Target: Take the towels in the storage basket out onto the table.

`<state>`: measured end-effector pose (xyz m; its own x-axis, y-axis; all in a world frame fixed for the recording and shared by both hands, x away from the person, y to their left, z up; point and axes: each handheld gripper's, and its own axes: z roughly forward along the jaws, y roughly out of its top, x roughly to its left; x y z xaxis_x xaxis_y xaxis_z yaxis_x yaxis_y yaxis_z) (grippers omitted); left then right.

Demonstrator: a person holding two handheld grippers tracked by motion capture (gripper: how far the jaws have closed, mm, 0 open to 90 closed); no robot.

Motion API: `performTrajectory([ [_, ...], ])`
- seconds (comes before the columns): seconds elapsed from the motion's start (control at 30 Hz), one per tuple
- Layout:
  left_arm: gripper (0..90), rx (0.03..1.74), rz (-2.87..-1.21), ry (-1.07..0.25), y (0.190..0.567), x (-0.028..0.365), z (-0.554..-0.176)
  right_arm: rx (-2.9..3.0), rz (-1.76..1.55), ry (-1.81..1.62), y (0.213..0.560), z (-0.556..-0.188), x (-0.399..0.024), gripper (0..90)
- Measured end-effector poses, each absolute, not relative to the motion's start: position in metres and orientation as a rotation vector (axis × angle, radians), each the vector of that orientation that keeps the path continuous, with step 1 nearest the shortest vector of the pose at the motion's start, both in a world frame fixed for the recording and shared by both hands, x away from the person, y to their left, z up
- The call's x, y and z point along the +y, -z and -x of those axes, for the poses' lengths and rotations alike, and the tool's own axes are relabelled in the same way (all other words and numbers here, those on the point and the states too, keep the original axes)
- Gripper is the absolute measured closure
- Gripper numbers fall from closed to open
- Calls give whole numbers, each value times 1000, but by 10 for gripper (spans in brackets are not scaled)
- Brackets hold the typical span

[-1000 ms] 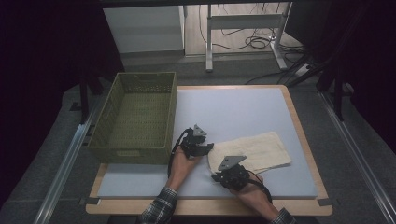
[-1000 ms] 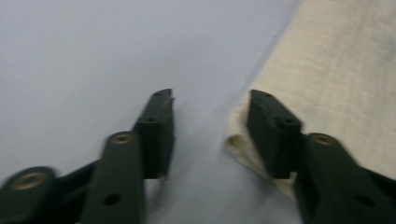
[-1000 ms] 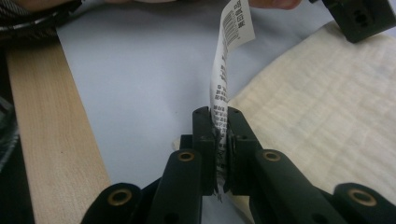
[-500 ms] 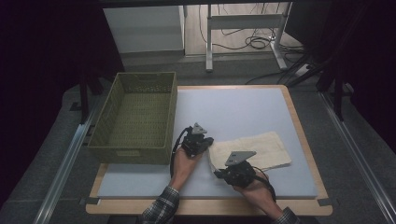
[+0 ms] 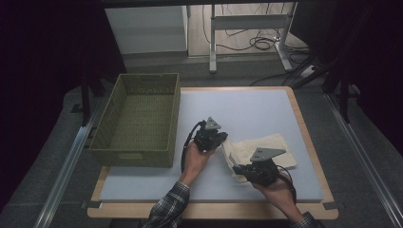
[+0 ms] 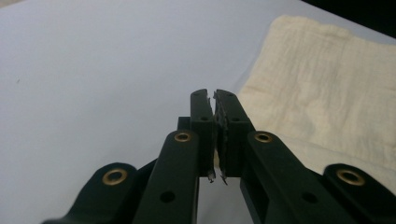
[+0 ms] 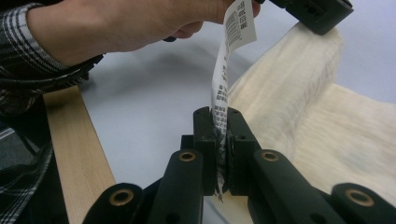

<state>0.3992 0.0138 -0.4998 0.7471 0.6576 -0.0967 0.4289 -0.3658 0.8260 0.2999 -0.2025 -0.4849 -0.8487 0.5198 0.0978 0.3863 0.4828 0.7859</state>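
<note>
**You closed the left jaws on the cloth's near edge and began lifting it with both grippers.**

The cream cloth (image 5: 260, 153) lay on the pale mat (image 5: 256, 111), right of the woven basket (image 5: 138, 121), its near-left edge now raised off the mat where a second earlier it lay flat. Your left gripper (image 5: 215, 137) had just been closing and pinched a thin edge of fabric. Your right gripper (image 7: 218, 122) was clamped tight on the printed label (image 7: 233, 37). With both ends gripped, a fold or a carry to the basket looked possible.

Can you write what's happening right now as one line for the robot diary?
left gripper: shut on cloth edge | right gripper: shut on cloth's label | cloth: partly lifted off table | basket: empty
</note>
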Motion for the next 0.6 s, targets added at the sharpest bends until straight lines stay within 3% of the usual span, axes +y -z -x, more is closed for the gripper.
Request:
performTrajectory([
  [0.6,861,709,-2042,-294,497,-56,-421,2445,-981,-1275,486,-305,-274,857],
])
